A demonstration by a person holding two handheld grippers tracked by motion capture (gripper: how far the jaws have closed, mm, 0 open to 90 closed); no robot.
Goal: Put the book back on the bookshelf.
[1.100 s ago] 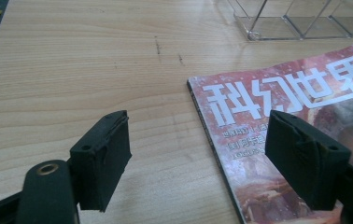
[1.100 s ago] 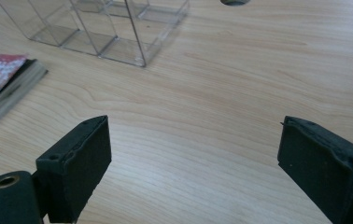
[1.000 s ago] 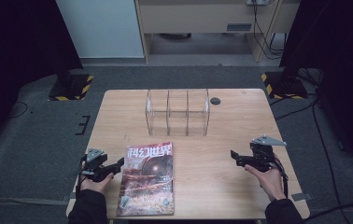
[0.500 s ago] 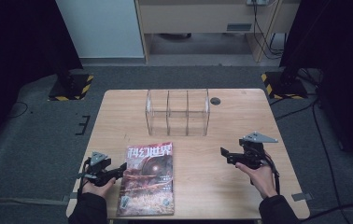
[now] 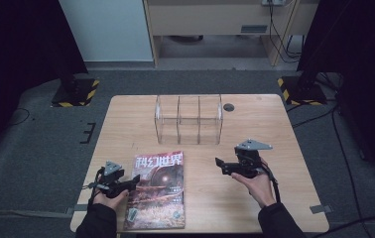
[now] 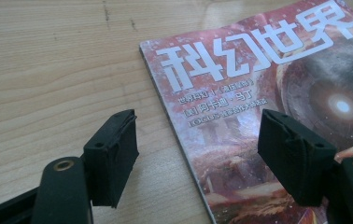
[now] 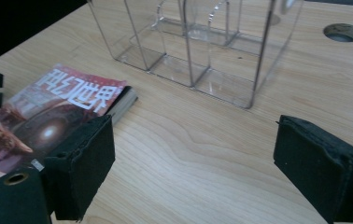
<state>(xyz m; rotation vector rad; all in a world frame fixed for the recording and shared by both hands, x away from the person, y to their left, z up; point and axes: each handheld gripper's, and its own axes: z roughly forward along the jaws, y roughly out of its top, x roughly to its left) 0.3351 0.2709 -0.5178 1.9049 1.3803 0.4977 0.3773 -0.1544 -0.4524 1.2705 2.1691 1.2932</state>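
- Magazine point(image 5: 158, 191) lies flat, cover up, at about 7 o'clock on the counter point(image 5: 275, 129), its lower edge near the front rim.
- My left gripper point(image 5: 133, 180) sits at the magazine's 9 o'clock edge; in the left gripper view the spine point(image 6: 174, 135) runs up between my jaws, which have just been closing but are not yet pressing on anything.
- My right gripper point(image 5: 218, 164) hovers at its 3 o'clock, well apart, jaws wide and bare.
- I judge it light and floppy with a glossy, slippery cover: held by one corner it would sag and fan open.
- I'd bite the bound spine, the stiffest part, slipping one jaw under that edge first.
- Clear rack point(image 5: 189, 119) stands at 12 o'clock, upright and empty.
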